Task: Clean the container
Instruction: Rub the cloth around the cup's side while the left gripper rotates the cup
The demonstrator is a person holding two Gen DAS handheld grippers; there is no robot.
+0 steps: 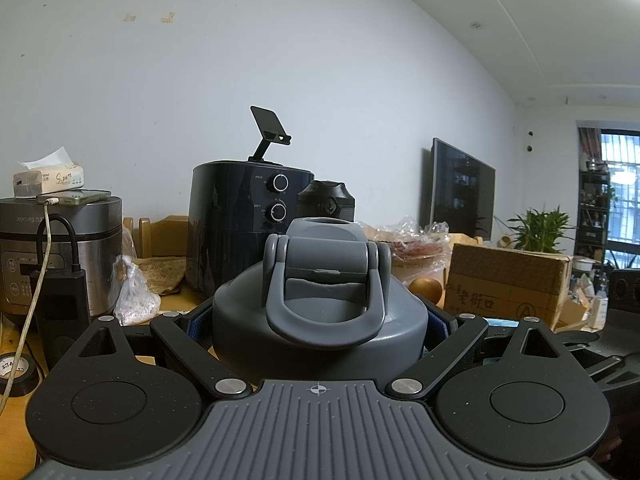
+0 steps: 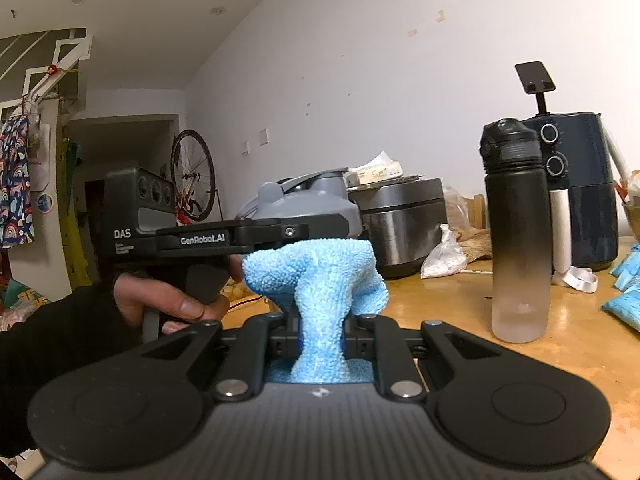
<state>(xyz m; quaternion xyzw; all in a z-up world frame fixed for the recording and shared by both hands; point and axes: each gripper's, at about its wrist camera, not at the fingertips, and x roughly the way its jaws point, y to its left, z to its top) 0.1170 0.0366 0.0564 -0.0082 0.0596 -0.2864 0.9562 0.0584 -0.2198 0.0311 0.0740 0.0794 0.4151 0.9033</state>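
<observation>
**Entry: cloth-bearing gripper beside the held grey container**

Right gripper [image 2: 320,340]: jaws drawn nearly together, pinching a blue microfibre cloth [image 2: 320,280] whose free end bunches up ahead of the fingers.

Left gripper [image 1: 318,320]: jaws closed against both sides of a grey container [image 1: 320,320], gripped just below its lid [image 1: 324,276]. The lid carries a loop handle and a flip spout; the container stands upright, long axis vertical, its body hidden below the fingers.

Governing relation: in the right wrist view the left gripper [image 2: 256,236] crosses the frame side-on, and the container [image 2: 304,204] rises directly behind and above the cloth. Cloth and container look very near; contact cannot be confirmed. The right gripper is the free, nearer tool; judged next move, bringing the cloth up onto the grey shell.

View differences: the left wrist view shows lid detail and the grip but no cloth. The right wrist view shows the cloth, the person's hand [image 2: 168,300] on the left gripper's handle, and a black bottle [image 2: 518,240] standing well apart on the wooden table [image 2: 460,308].

Surroundings: air fryer [image 1: 244,224], rice cooker [image 1: 60,252], cardboard box [image 1: 508,284].
</observation>
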